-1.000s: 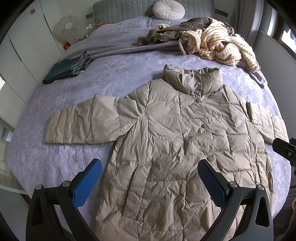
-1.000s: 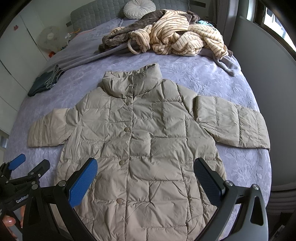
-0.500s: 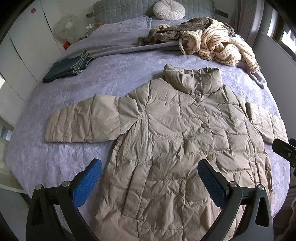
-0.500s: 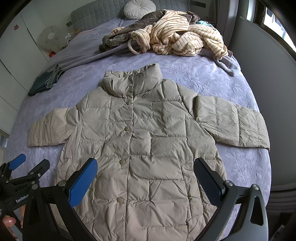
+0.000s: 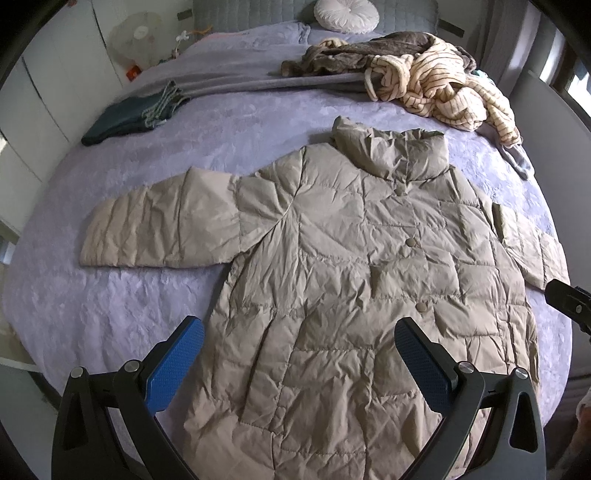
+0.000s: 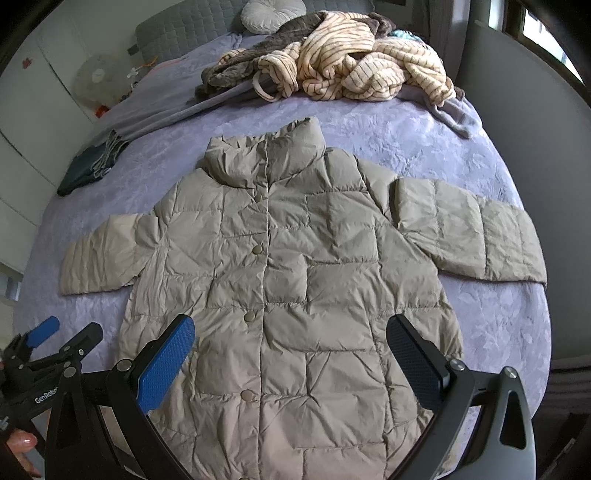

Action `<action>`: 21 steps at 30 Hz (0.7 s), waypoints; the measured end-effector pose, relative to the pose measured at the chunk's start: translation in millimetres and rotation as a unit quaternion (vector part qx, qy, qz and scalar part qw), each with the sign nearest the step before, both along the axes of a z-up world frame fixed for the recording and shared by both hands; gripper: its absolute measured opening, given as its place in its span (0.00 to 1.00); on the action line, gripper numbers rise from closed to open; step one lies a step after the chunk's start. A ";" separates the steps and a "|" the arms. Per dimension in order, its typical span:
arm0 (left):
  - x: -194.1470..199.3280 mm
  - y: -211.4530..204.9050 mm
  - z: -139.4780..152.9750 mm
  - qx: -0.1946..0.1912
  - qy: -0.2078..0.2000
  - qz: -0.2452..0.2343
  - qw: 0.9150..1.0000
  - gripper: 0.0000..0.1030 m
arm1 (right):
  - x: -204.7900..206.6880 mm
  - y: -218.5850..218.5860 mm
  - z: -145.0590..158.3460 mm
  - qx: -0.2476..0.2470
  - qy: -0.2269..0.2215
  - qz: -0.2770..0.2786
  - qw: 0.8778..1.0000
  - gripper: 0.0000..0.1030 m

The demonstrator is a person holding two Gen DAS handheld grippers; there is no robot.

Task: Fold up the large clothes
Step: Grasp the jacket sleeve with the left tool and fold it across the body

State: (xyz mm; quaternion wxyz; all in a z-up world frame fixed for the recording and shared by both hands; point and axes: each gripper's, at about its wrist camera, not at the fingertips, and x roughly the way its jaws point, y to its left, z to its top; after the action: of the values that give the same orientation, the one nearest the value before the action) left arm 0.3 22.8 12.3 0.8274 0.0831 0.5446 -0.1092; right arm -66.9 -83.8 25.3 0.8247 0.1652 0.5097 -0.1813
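While the beige quilted coat (image 6: 288, 280) is spread flat and face up on the lavender bedspread (image 5: 110, 306), buttoned down the front with both sleeves laid out to the sides, the left gripper (image 5: 299, 363) is held above its lower left part with the blue pads (image 5: 173, 365) spread wide and nothing pinched; the right gripper (image 6: 291, 360) is held over the lower front, likewise spread wide and empty; the collar is seen pointed toward the headboard; a heap of striped cream and brown clothes (image 6: 343, 66) is piled beyond it; a dark folded garment (image 5: 129, 116) is set well apart on the far left; a round white cushion (image 5: 345, 14) is propped at the head.
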 end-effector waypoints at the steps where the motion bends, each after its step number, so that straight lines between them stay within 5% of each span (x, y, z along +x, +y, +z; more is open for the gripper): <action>1: 1.3 5.2 -5.4 0.000 0.002 0.004 1.000 1.00 | -0.3 -1.1 -2.7 0.007 0.000 -0.001 1.000 1.00; 16: 59.3 107.0 -87.4 -0.030 0.058 0.097 0.993 1.00 | 40.1 28.7 -60.5 0.097 -0.034 0.020 0.995 1.00; 21: 89.9 156.9 -121.7 -0.113 0.088 0.139 0.980 1.00 | 69.3 49.4 -90.9 0.131 -0.025 0.043 0.990 1.00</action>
State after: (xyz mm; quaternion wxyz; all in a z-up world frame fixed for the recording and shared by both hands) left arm 90.2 179.6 -109.4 0.7873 -0.0972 0.6057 -0.0610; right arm 2.4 -34.5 -65.6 0.8155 0.2545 0.5146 -0.0730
